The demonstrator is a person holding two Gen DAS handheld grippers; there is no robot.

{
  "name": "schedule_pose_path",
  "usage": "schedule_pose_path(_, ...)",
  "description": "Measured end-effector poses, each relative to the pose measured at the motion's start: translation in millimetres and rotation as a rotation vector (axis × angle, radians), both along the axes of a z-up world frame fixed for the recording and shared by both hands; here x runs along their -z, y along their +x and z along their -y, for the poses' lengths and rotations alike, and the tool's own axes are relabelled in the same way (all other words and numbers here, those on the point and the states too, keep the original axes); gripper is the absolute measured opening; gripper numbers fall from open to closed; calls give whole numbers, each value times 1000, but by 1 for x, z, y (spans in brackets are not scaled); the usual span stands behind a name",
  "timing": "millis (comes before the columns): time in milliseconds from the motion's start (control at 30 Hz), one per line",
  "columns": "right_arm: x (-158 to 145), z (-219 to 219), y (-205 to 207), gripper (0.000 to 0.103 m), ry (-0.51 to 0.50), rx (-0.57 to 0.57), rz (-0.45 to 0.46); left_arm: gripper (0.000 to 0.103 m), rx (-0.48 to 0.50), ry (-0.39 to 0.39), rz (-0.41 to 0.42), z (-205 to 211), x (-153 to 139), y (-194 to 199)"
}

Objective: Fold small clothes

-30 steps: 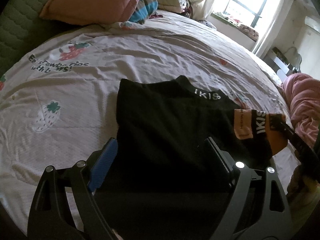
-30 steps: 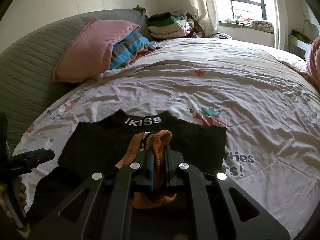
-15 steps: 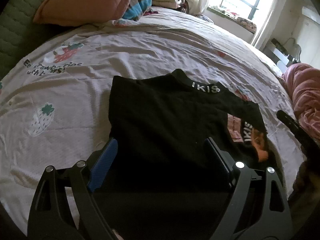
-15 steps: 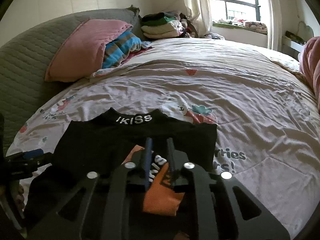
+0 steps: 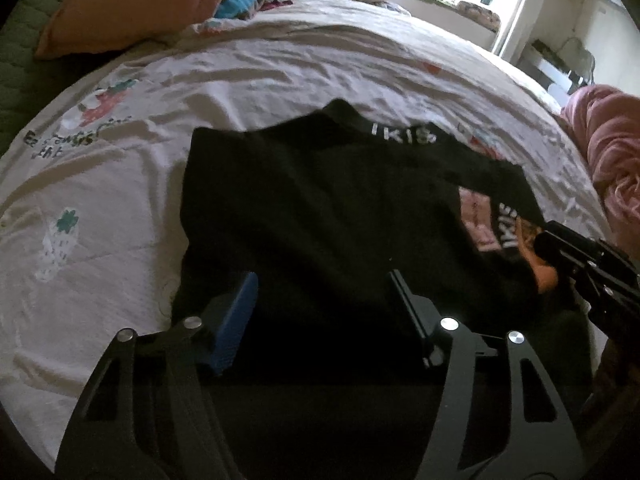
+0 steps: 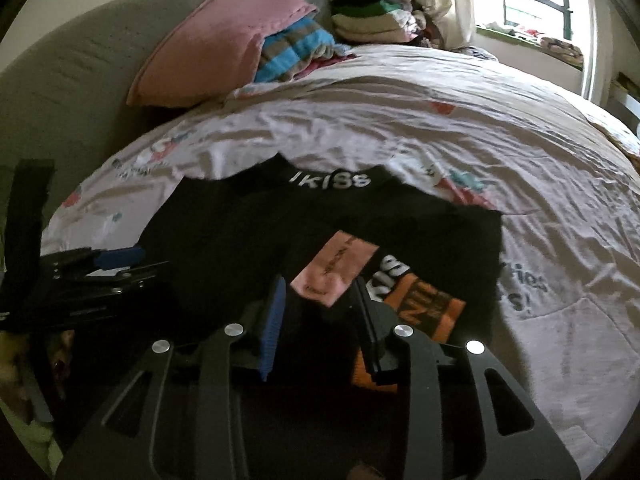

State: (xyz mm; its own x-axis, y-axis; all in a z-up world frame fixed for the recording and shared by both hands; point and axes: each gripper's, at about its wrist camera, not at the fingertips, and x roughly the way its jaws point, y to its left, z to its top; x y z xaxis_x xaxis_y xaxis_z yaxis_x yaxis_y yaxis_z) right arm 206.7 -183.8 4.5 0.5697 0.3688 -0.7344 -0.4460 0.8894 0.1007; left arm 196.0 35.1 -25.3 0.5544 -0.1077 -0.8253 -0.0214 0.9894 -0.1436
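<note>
Lying flat on the bed (image 6: 560, 220), the black garment (image 5: 320, 208) looks soft and light. The right gripper (image 6: 320, 300) has just been opening, its fingers now parted off the orange cuff (image 6: 424, 312); the left gripper (image 5: 324, 296), fingers spread though closing, pinches nothing. Pinch a hem edge.

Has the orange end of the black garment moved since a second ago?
Yes. The orange end dropped from the right gripper, whose jaws have just been opening, and lies flat on the black garment.

Near edge of the black top (image 5: 320, 220) hidden under the left jaws, both pictures blurry, sheet words (image 6: 520, 288) right of the right jaws smeared
</note>
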Motion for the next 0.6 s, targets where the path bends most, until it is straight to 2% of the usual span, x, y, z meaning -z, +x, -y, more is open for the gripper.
schedule_pose_path(233, 12, -14, -3, 35, -27, -31, -26, 57, 5, 6, -24, -2, 10, -1)
schedule_pose_path(400, 24, -11, 1, 40, -68, -7, -56, 57, 3, -11, -27, -4, 12, -2)
schedule_pose_path(600, 37, -5, 4, 38, -90, 12, -89, 57, 1, -24, -25, -6, 12, -3)
